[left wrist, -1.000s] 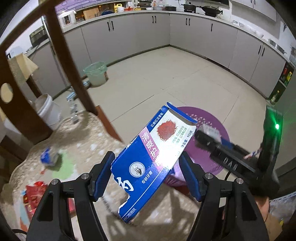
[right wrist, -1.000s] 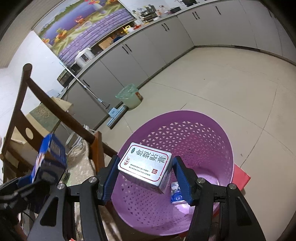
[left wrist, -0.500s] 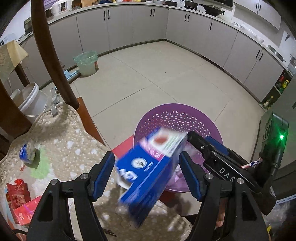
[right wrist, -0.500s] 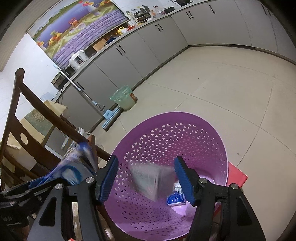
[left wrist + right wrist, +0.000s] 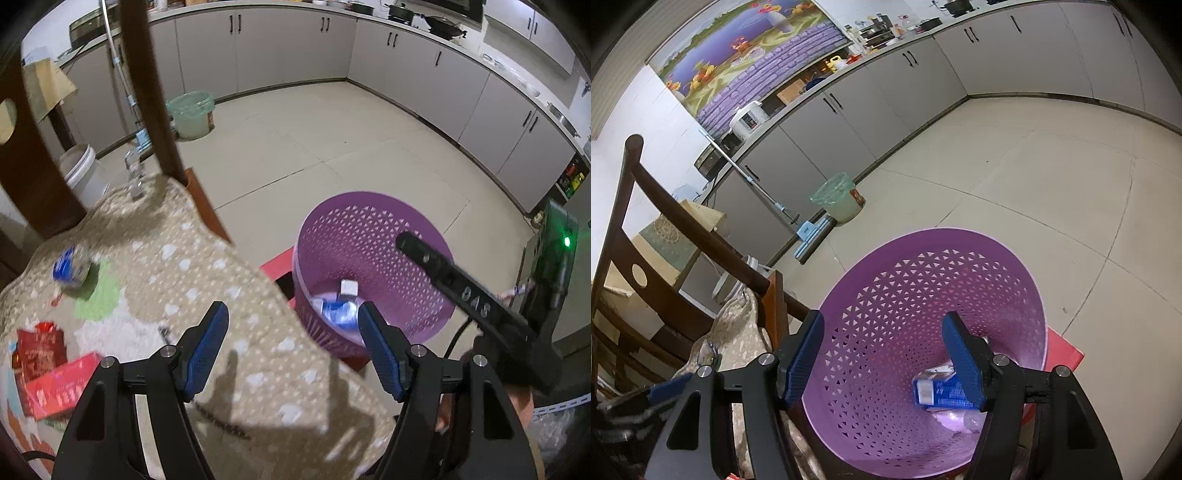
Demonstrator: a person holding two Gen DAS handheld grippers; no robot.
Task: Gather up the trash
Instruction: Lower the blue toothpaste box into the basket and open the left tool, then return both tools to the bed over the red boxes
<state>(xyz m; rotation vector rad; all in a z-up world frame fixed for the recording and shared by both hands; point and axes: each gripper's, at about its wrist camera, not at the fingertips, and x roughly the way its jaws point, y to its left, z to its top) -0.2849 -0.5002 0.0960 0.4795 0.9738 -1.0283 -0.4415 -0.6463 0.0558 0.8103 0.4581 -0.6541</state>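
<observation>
A purple mesh basket [image 5: 369, 221] [image 5: 923, 280] stands on the floor beside the table. Inside it lie a blue box [image 5: 338, 314] [image 5: 940, 393] and a small white box [image 5: 349, 286]. My left gripper [image 5: 291, 321] is open and empty over the table's edge, just left of the basket. My right gripper [image 5: 882, 328] hangs above the basket's mouth with its jaws opening and nothing between them; one of its fingers [image 5: 461, 291] crosses the left wrist view. On the tablecloth [image 5: 207, 280] remain red packets [image 5: 40, 349], a red box [image 5: 59, 384] and a blue wrapper [image 5: 70, 266].
A dark wooden chair [image 5: 147, 92] [image 5: 676, 210] stands at the table's far side. A red stool [image 5: 1063, 350] sits under the basket. On the floor beyond are a green-lined bin [image 5: 838, 199], a white bucket [image 5: 81, 170] and a mop [image 5: 809, 229]. Grey cabinets line the walls.
The blue box left my left gripper and the silver box left my right gripper; both fell into the basket. The left gripper sank and tilted toward the table edge.
</observation>
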